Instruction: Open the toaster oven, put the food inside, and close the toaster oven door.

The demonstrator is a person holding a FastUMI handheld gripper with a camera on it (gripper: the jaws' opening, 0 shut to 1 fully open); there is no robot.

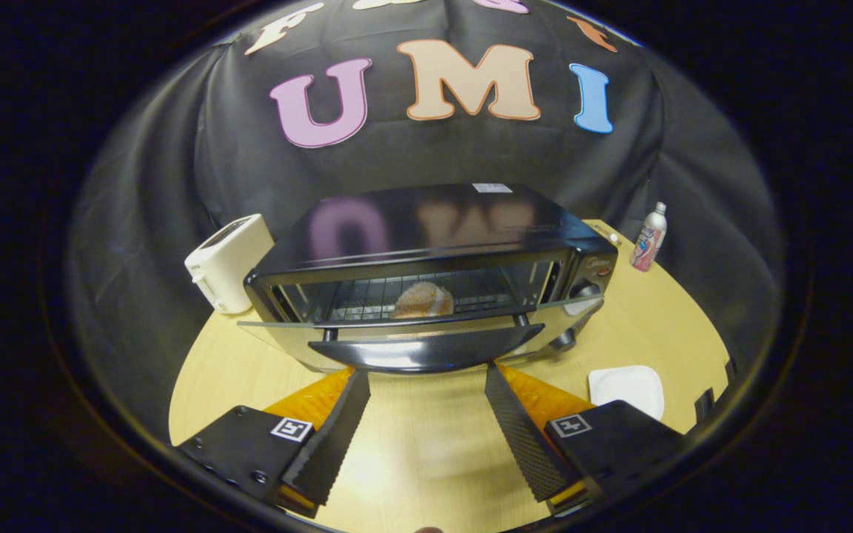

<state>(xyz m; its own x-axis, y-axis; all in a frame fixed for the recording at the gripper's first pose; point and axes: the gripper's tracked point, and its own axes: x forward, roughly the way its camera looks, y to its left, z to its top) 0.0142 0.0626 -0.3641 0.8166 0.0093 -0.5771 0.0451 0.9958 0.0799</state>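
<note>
Item: our gripper (426, 385), fingers spread and holding nothing, just short of the oven door handle (426, 354). Door (412, 326) hung half-open; bread roll (423, 300) on the rack inside the toaster oven (434, 244). Risk, we judged: fingers slipping off the handle, letting the door drop.

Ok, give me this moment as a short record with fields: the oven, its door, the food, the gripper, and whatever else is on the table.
toaster oven: on the wooden table, beyond the fingers
oven door: open, hanging down towards the fingers
food: round bun on the rack inside
gripper: open, holding nothing, fingertips just short of the door handle
white toaster: beside the oven
bottle: upright on the oven's other side
white plate: bare, near one finger
step left: close the door
</note>
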